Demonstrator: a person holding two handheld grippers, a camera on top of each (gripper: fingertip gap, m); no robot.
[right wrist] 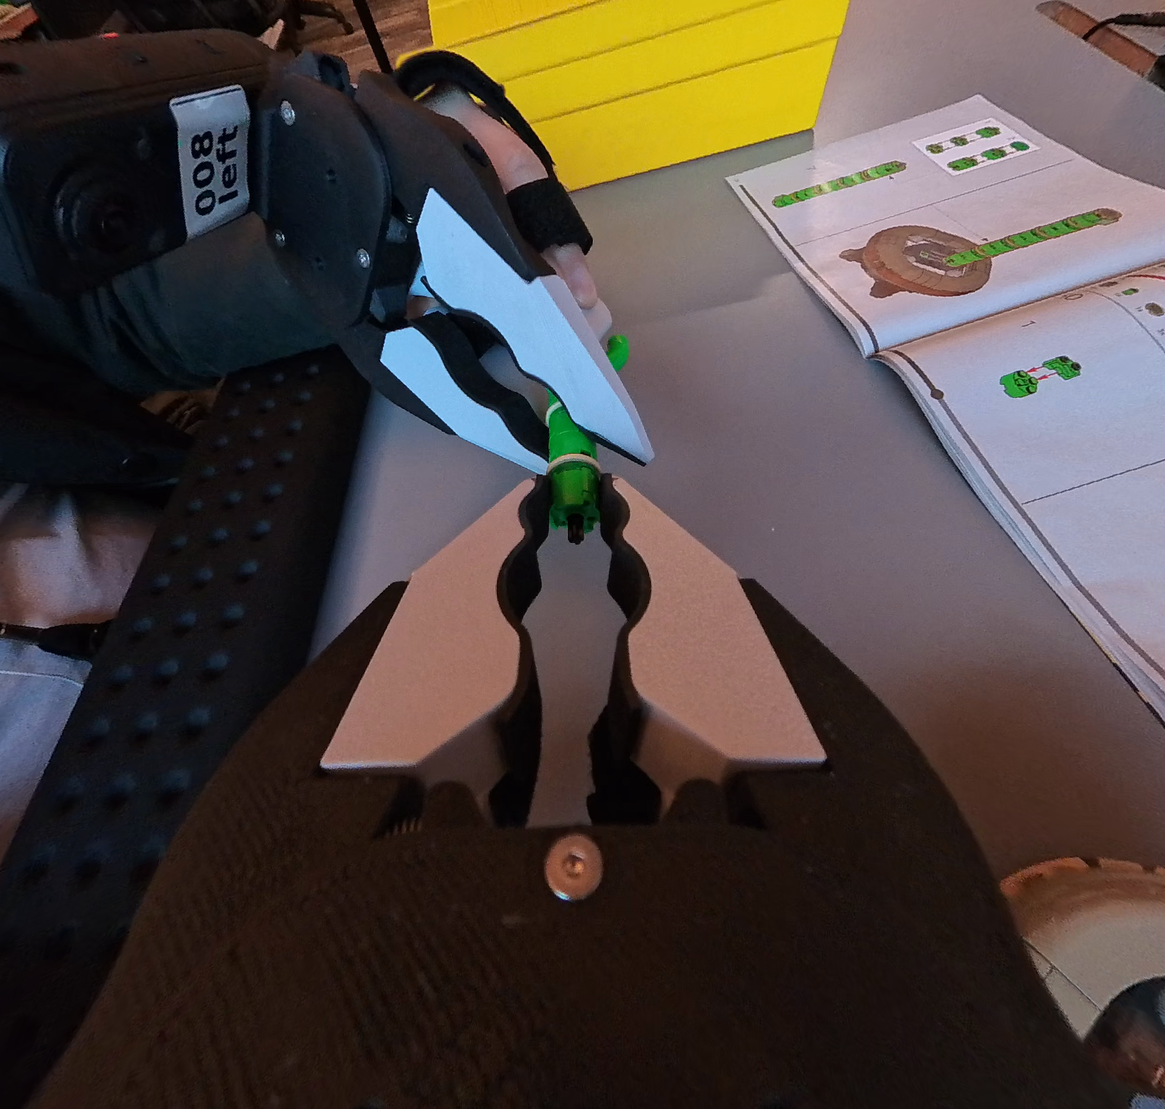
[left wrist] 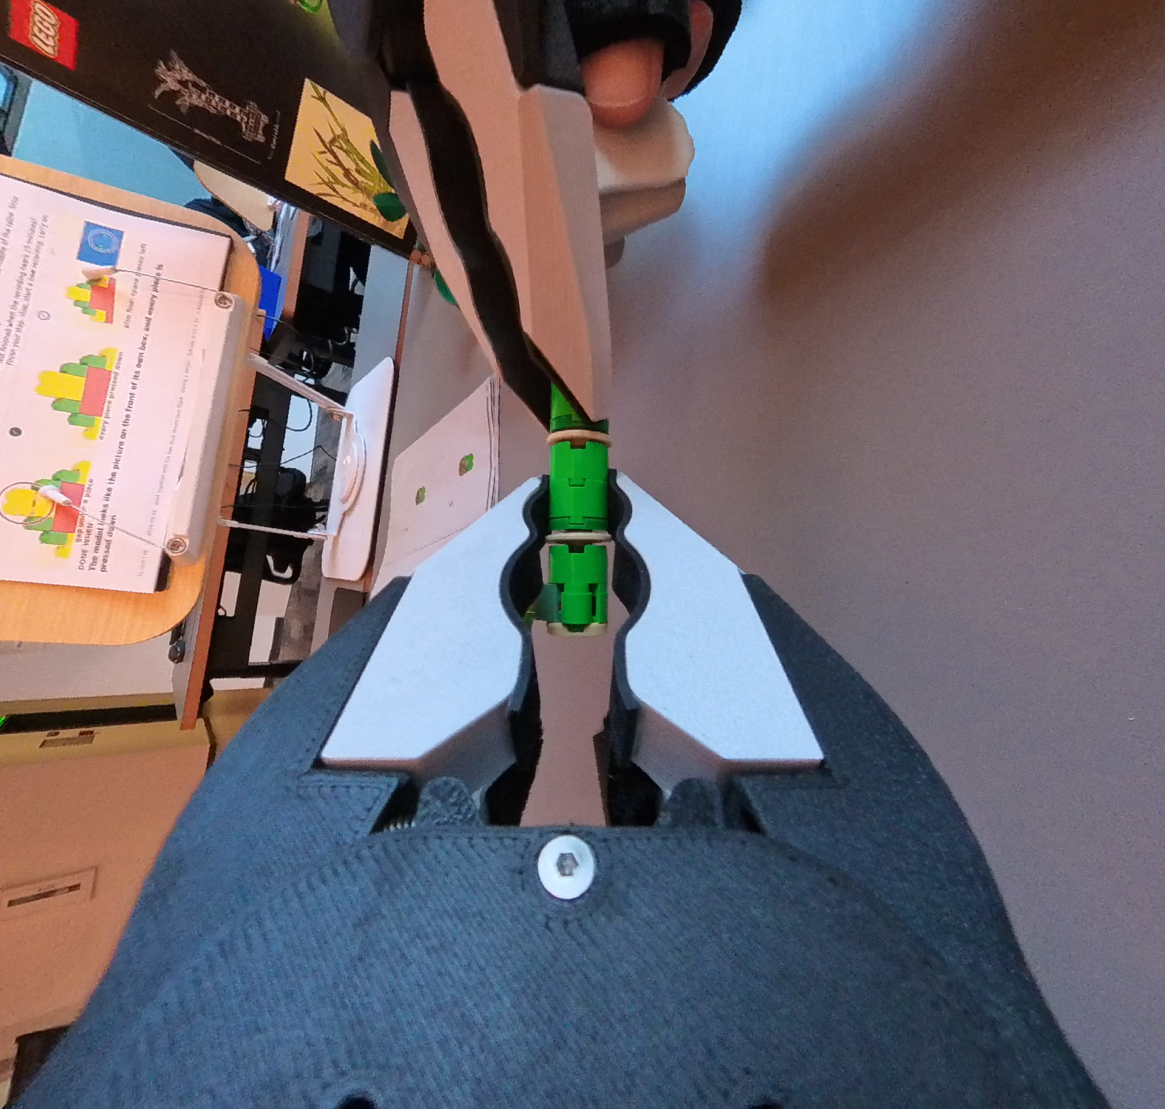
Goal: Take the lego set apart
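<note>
Left wrist view: our left gripper (left wrist: 577, 492) is clamped on a green lego stalk (left wrist: 577, 511), held above the grey table (left wrist: 914, 511). Right gripper (right wrist: 573, 499) pinches the stalk's other end, fingers nearly closed. Instruction booklet (right wrist: 1008, 322) lies open nearby, yellow bin (right wrist: 630, 39) behind.

free: bare grey table (right wrist: 788, 511) right of tools | blocked: yellow bin (right wrist: 630, 57) behind, open booklet (right wrist: 1008, 322) far right
</note>
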